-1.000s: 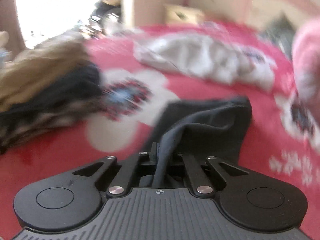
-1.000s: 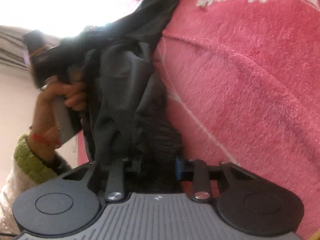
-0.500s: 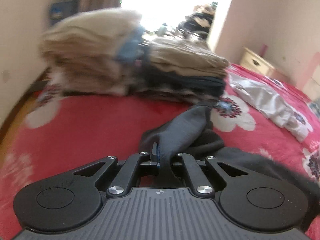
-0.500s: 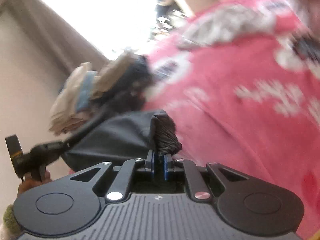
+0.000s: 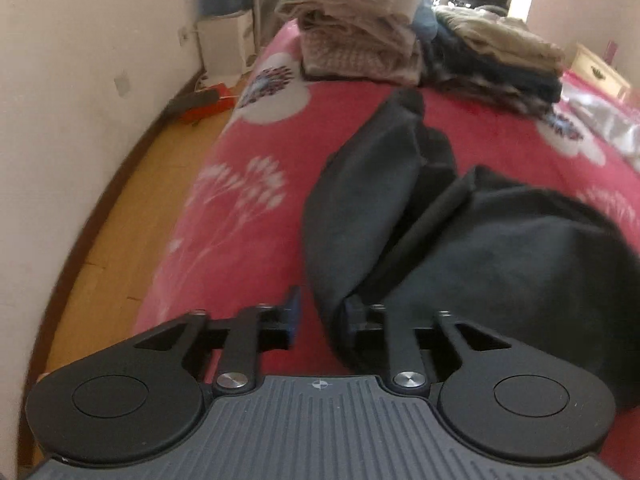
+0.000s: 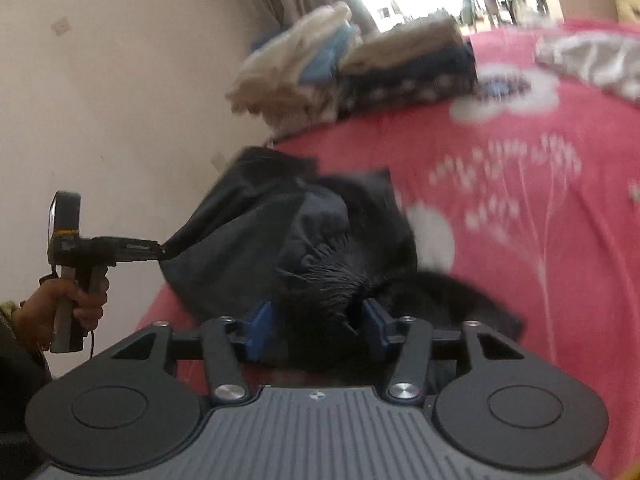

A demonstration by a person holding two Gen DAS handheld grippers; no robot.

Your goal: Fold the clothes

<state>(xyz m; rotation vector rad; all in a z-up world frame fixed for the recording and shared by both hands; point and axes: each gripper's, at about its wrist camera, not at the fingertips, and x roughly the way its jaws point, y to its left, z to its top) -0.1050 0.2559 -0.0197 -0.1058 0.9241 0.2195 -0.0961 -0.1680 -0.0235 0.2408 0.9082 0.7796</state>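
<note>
The left tool (image 5: 318, 316) is standing spread, its jaws having just been opening, with an edge of the black garment (image 5: 460, 232) lying loose against one pad. The right tool (image 6: 318, 318) has likewise just been opening, the garment's bunched fabric (image 6: 320, 264) sitting between its parted pads (whether they are pressing it is unclear). The garment is lying crumpled near the bed's (image 5: 248, 184) left edge. Farther along, folded clothes stacks (image 5: 400, 28) are sitting at the far edge.
</note>
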